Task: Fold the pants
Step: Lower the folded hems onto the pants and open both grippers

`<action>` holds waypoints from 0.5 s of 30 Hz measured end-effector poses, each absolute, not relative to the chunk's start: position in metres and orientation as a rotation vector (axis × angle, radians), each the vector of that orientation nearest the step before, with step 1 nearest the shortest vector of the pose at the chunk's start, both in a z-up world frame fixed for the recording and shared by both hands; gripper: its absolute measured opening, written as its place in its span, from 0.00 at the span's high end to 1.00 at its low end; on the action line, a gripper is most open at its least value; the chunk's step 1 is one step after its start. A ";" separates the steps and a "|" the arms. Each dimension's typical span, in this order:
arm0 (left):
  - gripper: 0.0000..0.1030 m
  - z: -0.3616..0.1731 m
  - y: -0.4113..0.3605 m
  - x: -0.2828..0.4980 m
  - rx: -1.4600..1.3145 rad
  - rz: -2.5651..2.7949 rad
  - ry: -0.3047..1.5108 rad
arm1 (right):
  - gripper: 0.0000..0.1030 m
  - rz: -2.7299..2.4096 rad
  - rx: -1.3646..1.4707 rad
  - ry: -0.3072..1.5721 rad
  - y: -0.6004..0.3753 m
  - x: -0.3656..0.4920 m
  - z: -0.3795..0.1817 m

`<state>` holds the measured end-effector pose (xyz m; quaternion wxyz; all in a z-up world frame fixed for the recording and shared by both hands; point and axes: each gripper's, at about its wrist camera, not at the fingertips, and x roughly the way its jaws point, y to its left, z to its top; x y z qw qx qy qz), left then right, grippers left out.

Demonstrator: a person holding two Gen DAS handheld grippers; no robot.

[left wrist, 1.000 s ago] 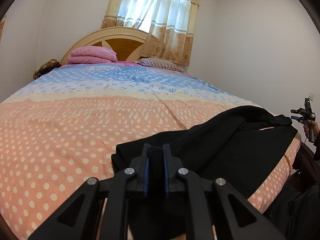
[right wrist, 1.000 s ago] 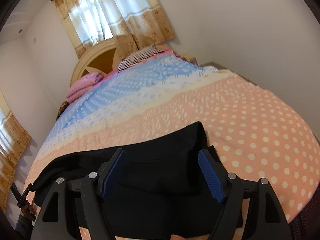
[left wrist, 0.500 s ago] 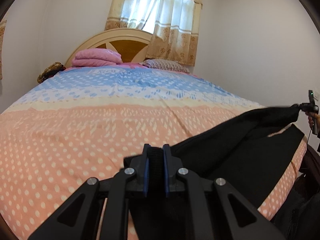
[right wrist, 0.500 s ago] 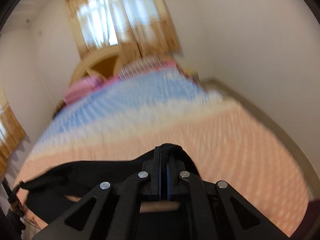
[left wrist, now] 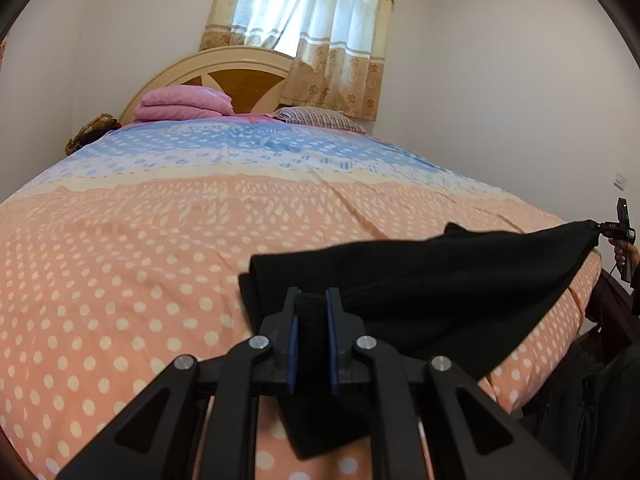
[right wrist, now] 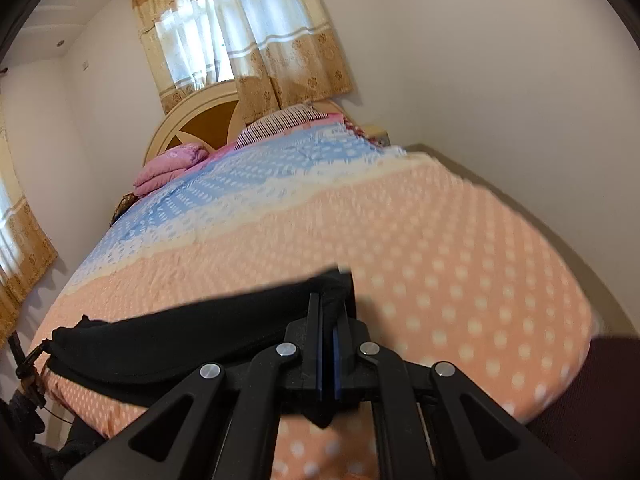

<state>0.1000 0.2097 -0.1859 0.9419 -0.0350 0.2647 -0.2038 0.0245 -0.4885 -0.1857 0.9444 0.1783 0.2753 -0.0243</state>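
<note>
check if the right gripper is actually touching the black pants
Touching. The right wrist view shows the right gripper shut, its blue pads pinching a bunched edge of the black pants.

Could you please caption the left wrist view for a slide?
Both grippers, left gripper and right gripper, hold black pants stretched above the bed.
</note>
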 end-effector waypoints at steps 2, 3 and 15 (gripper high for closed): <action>0.88 -0.186 0.209 0.099 -0.066 -0.410 0.539 | 0.97 -0.057 0.357 0.586 -0.486 0.022 -0.193; 0.87 -0.186 0.209 0.098 -0.066 -0.409 0.540 | 0.97 -0.063 0.348 0.598 -0.484 0.022 -0.195; 0.47 -0.183 0.225 0.081 -0.015 -0.314 0.525 | 0.57 -0.122 0.342 0.648 -0.494 0.005 -0.204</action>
